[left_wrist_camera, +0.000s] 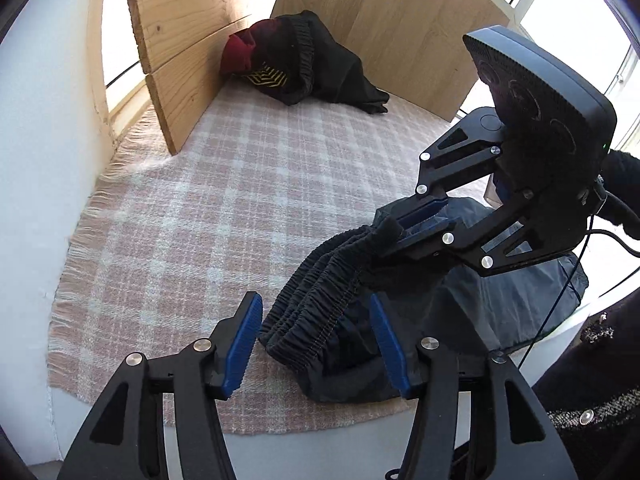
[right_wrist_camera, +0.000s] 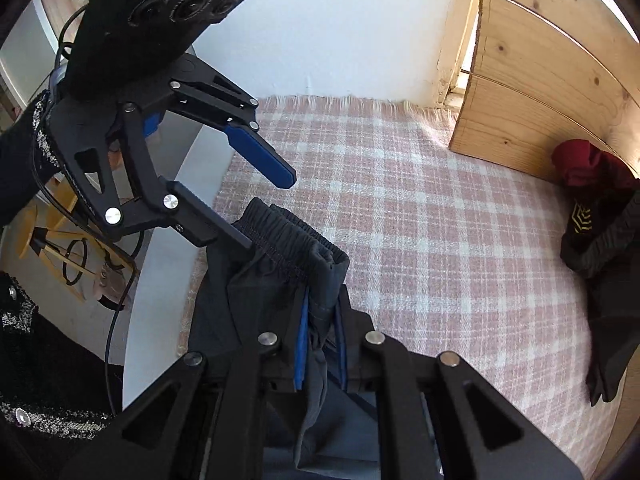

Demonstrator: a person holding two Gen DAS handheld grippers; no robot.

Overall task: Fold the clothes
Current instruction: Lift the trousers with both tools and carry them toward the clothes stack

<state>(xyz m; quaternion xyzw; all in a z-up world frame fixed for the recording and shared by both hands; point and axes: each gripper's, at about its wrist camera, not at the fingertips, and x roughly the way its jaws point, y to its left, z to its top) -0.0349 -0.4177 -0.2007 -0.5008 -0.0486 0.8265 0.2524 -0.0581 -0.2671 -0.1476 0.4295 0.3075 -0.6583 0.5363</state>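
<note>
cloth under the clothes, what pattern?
Pink-and-white plaid blanket with fringed edges; clearest in the left wrist view.

dark grey shorts [left_wrist_camera: 400,312] with a gathered elastic waistband [left_wrist_camera: 320,292] lie bunched on the pink checked blanket. one end of the waistband is pinched in the right gripper [left_wrist_camera: 418,222]; the other end sits between the spread fingers of the left gripper [left_wrist_camera: 316,344]. far ahead of both, a heap of black and red clothes [left_wrist_camera: 304,60] rests against wooden boards.
</note>
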